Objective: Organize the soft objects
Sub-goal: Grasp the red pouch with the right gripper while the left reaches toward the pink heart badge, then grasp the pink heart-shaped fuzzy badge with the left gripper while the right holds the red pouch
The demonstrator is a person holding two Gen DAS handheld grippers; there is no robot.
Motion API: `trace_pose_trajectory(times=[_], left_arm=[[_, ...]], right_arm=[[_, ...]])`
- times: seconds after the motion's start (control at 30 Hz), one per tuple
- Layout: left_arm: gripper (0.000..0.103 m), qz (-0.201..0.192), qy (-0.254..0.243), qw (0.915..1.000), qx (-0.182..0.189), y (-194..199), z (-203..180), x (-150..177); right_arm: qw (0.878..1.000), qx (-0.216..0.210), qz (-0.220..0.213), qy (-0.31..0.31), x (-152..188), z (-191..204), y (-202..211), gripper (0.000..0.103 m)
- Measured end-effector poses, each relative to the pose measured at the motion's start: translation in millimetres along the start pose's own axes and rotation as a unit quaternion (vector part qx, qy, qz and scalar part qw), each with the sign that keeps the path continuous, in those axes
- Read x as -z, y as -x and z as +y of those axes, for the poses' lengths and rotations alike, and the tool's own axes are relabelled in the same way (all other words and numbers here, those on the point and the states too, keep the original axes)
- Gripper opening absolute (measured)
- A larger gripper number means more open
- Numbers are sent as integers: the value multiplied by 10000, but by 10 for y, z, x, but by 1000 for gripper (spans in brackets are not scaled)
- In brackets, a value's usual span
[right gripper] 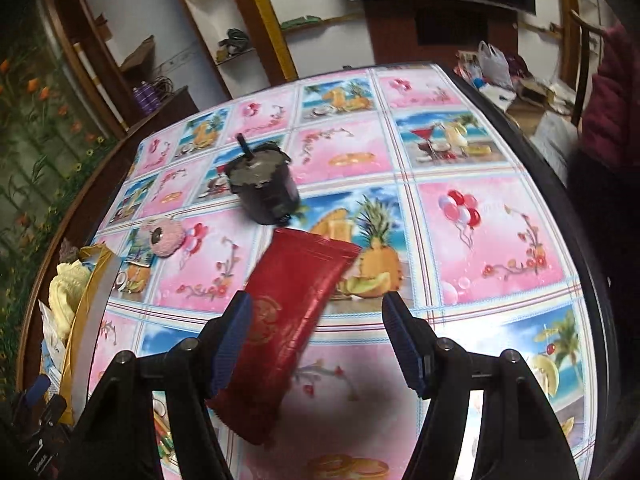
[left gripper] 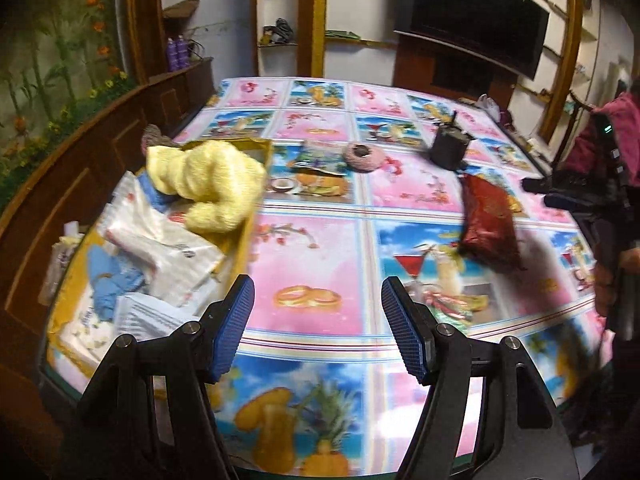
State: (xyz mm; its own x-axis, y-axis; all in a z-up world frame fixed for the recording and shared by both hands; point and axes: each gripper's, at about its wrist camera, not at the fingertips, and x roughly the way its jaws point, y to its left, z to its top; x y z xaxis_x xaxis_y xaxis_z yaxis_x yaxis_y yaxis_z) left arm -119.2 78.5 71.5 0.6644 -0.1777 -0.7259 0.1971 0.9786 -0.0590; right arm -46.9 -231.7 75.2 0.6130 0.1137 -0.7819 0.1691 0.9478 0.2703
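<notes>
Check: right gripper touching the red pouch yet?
Cannot tell. In the right wrist view the red pouch overlaps the right gripper's near finger; neither view shows contact or a gap. The jaws stand open.

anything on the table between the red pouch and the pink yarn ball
No. In the right wrist view the stretch between the red pouch and the pink yarn ball is bare tablecloth. The black pot sits behind that gap.

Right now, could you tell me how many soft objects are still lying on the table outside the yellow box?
2 that I can see: the red pouch under the open right gripper, and the pink yarn ball farther back. Others may be hidden.
</notes>
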Motion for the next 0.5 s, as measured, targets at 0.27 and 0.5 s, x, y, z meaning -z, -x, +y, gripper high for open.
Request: trace_pose_trajectory(times=[0.27, 0.5], left_arm=[[67, -34, 129, 9987, 502, 27, -63, -60], [66, 142, -39, 9972, 735, -233, -131, -574]], right_arm=[[9971, -152, 733, -153, -46, 66, -472, 67], [9970, -1, 775, -56, -52, 310, -667, 67]])
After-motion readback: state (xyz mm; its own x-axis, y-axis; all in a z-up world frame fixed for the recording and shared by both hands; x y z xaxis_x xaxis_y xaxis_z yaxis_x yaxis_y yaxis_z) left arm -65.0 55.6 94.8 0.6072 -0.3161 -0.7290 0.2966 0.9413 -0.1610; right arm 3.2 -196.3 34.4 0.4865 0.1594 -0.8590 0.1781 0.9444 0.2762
